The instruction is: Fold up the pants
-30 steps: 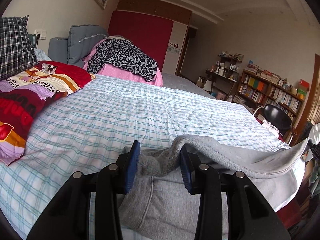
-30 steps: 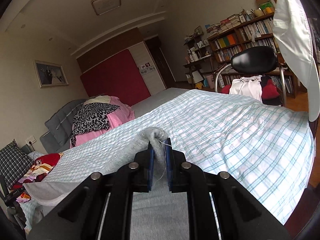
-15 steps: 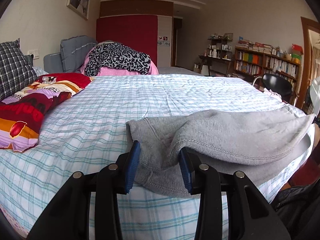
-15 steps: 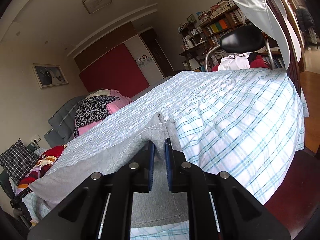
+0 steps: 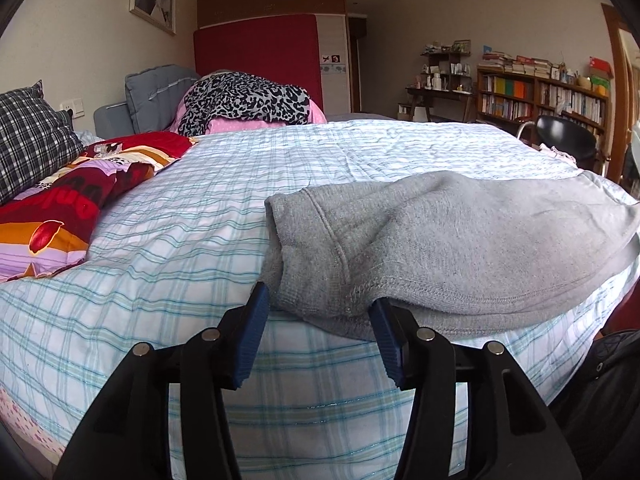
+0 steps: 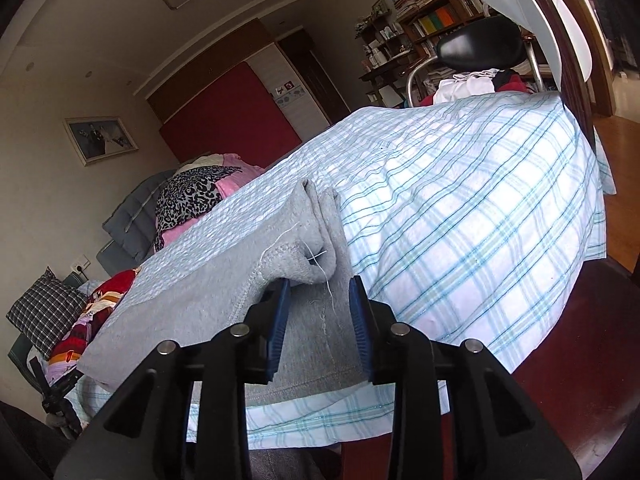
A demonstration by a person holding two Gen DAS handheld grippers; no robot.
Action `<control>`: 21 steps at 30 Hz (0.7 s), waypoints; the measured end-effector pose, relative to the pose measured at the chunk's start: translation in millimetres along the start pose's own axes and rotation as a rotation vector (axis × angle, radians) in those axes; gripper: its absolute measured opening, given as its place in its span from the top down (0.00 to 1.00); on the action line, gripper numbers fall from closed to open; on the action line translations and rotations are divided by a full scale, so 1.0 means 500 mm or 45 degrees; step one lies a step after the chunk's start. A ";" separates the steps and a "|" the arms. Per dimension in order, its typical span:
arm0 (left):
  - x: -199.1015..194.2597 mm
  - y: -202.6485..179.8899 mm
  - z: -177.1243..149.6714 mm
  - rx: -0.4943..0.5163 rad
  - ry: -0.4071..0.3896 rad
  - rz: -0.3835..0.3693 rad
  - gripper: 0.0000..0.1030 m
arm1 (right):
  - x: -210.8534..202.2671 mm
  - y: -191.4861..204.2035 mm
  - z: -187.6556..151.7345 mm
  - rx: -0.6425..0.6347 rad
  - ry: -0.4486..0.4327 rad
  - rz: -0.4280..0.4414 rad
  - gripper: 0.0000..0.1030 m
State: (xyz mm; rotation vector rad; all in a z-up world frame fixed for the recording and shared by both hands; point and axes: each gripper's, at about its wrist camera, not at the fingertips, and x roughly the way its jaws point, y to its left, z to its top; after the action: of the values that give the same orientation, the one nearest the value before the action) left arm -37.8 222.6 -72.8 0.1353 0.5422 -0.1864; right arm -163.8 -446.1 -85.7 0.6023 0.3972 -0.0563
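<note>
**Left wrist view: both tongs letting go of the pants on the bed**

Left wrist view, from the left: a plaid pillow (image 5: 30,136) lies far off to the left of the left tongs (image 5: 318,312), with a red patterned quilt (image 5: 68,208) nearer, also left. The tongs sit low at the near edge of the bed (image 5: 168,248), their jaws opening, the blue pads (image 5: 256,320) apart. The folded end of the grey pants (image 5: 440,240) lies just ahead and spreads away to the right; its lower hem hangs between the pad tips, but neither pad presses on it, so the cloth is released. Beyond the tongs, a leopard-print cloth (image 5: 244,102) is heaped at the far end of the bed. Far right stands a bookshelf (image 5: 540,100) and a black chair (image 5: 564,138).

Right wrist view, from the left: the pants (image 6: 192,304) stretch away to the left of the right tongs (image 6: 320,300), flat on the checked bed (image 6: 480,220). The jaws here are opening too. A bunched corner of grey cloth with loose threads lies just ahead of the pad tips, and a lower layer of the pants runs under the gap between them; the pads stand clear of the corner on both sides, not clamping. To the right of the tongs the bedcover drops over the bed's edge. Past it, upper right, is the chair (image 6: 480,46).
</note>
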 end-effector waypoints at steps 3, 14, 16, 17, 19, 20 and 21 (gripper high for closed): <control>0.008 0.005 -0.005 0.002 0.037 0.044 0.46 | -0.015 -0.023 0.001 0.098 -0.020 0.082 0.66; -0.017 0.052 -0.024 -0.187 0.056 -0.057 0.46 | 0.045 0.012 -0.046 0.187 0.156 0.311 0.46; -0.031 0.064 -0.030 -0.235 0.045 -0.103 0.44 | 0.056 0.025 -0.050 0.179 0.176 0.298 0.46; -0.039 0.070 -0.033 -0.260 0.034 -0.122 0.40 | 0.061 0.031 -0.052 0.170 0.185 0.286 0.46; -0.056 0.082 -0.038 -0.320 0.008 -0.181 0.35 | 0.069 0.045 -0.056 0.143 0.192 0.257 0.46; -0.064 0.088 -0.040 -0.348 -0.005 -0.216 0.31 | 0.073 0.053 -0.058 0.121 0.191 0.226 0.46; -0.070 0.093 -0.042 -0.373 -0.015 -0.251 0.29 | 0.078 0.061 -0.060 0.096 0.183 0.190 0.46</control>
State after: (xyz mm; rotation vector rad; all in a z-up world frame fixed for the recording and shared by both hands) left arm -68.2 276.4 -68.6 -0.2046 0.5651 -0.2969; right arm -133.3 -401.5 -106.5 0.7113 0.4900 0.1155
